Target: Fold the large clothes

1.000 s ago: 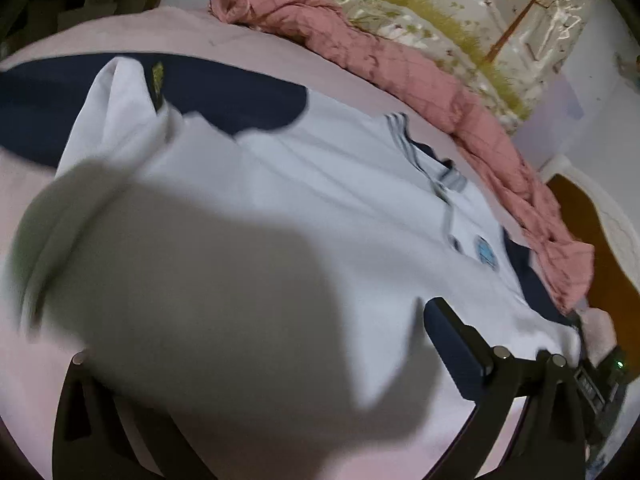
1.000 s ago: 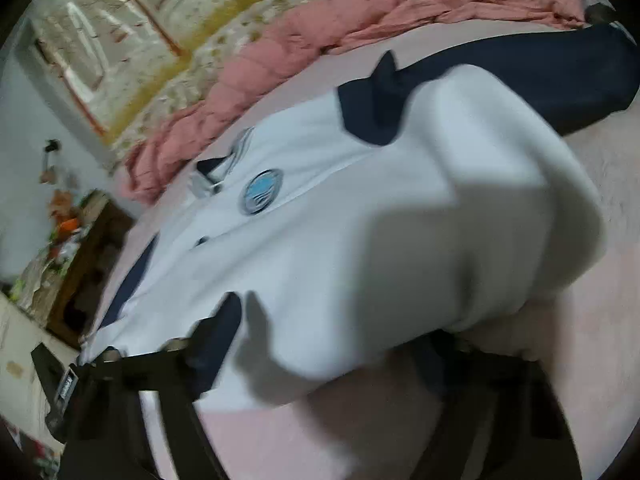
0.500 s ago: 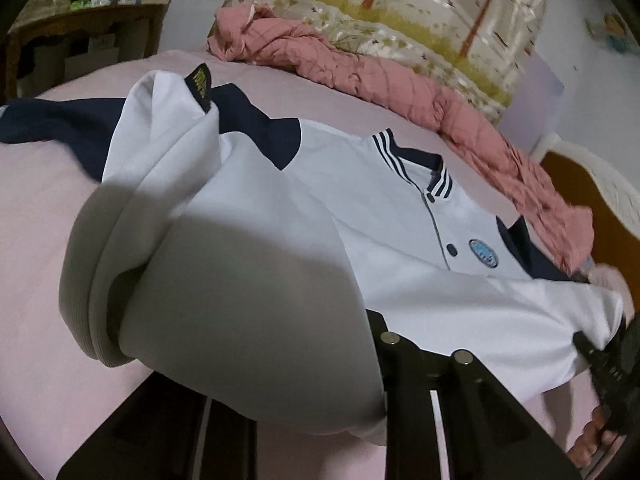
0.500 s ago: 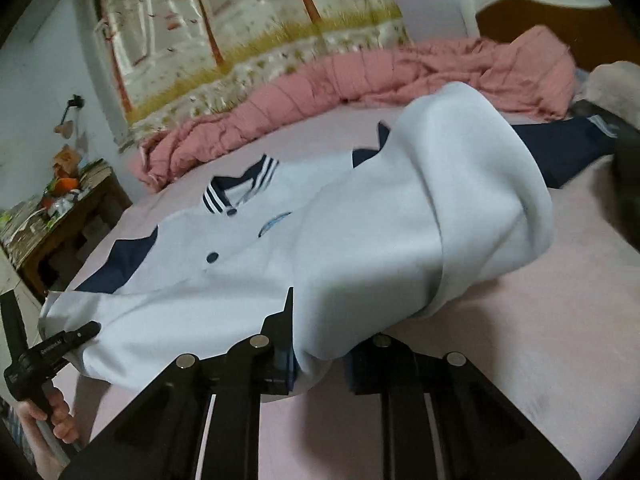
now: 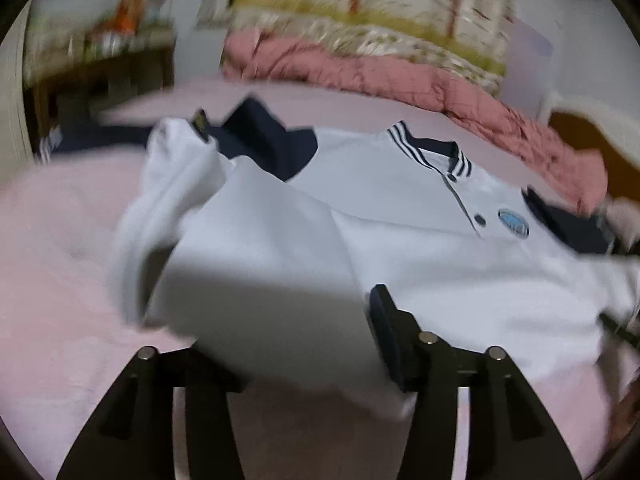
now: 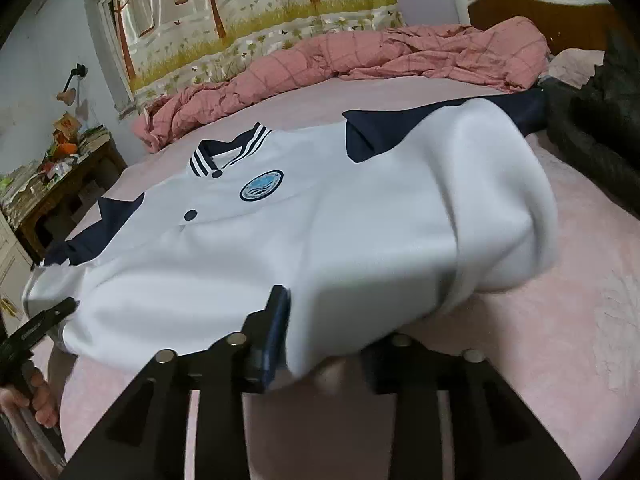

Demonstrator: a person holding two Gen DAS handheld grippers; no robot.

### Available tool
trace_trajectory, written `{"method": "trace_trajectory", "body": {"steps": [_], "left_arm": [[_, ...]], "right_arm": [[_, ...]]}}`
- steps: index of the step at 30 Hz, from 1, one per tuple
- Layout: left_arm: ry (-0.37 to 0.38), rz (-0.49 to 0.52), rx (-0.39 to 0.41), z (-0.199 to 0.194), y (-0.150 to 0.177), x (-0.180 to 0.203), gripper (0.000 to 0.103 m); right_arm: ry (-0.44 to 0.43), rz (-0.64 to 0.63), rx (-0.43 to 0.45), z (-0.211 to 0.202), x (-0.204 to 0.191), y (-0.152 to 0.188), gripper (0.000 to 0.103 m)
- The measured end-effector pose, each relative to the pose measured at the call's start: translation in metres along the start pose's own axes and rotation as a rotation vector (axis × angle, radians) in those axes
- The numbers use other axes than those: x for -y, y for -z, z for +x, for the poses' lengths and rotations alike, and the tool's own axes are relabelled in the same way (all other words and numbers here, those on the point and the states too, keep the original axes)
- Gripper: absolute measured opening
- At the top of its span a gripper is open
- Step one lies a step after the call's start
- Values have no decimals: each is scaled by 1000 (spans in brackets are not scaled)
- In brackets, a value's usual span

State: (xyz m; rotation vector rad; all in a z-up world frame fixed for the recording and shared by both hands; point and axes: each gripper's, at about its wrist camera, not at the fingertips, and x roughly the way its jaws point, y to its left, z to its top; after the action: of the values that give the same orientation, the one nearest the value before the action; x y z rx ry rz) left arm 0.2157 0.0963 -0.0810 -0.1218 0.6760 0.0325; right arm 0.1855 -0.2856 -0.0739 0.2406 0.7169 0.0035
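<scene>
While I hold one hand-held gripper in each hand, the big white jacket [image 6: 360, 216] lies flat on the pink bed [image 6: 580, 320] with its front up. It has dark blue shoulders, a striped collar [image 6: 228, 148], dark buttons and a round blue badge [image 6: 262, 185] on the chest.

My left hand-held gripper [image 5: 280, 320] has just been opening. Its jaws stand apart, and the folded-up bottom corner of the jacket sits between them. One pad [image 5: 380, 320] is bare beside the cloth; the other is hidden under it, so I cannot tell if that one touches. The picture from this side is blurry.

My right hand-held gripper [image 6: 328, 320] has just been opening too. Its jaws are apart, with the other bottom corner of the jacket draped between them. The blue pad [image 6: 278, 320] is right at the edge of the cloth. That side of the jacket is bunched up in a big puffy hump.

A pink checked blanket [image 6: 360, 60] is piled along the far side of the bed, under a wall with painted trees [image 6: 240, 12]. A brown wooden desk [image 6: 60, 192] full of stuff stands past the bed corner.
</scene>
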Motion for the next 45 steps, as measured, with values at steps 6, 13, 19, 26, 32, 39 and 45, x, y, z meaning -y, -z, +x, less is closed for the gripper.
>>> {"method": "trace_trajectory", "body": {"steps": [6,13,19,26,32,39,45], "left_arm": [[-11,43,108,-36,8,1,85],[-22,170,388,-86,-13,20,103],[48,160,212,-32,-31,32,103],[-55,170,-4,24,-12,35,103],[-63,183,-17,28,-5,34,103],[-75,194,1,23,0,35,103],[-58,173,25,18,1,31,103]], "right_arm": [[271,-226,112,-30,-23,10,80],[182,-278,339,-87,-60,-10,95],[94,-229,251,-50,-77,-38,95],[209,-261,10,31,-73,-18,97],[230,-285,22,31,-75,-8,102],[234,-280,28,28,-73,-6,103],[229,-277,29,28,-73,-6,103]]}}
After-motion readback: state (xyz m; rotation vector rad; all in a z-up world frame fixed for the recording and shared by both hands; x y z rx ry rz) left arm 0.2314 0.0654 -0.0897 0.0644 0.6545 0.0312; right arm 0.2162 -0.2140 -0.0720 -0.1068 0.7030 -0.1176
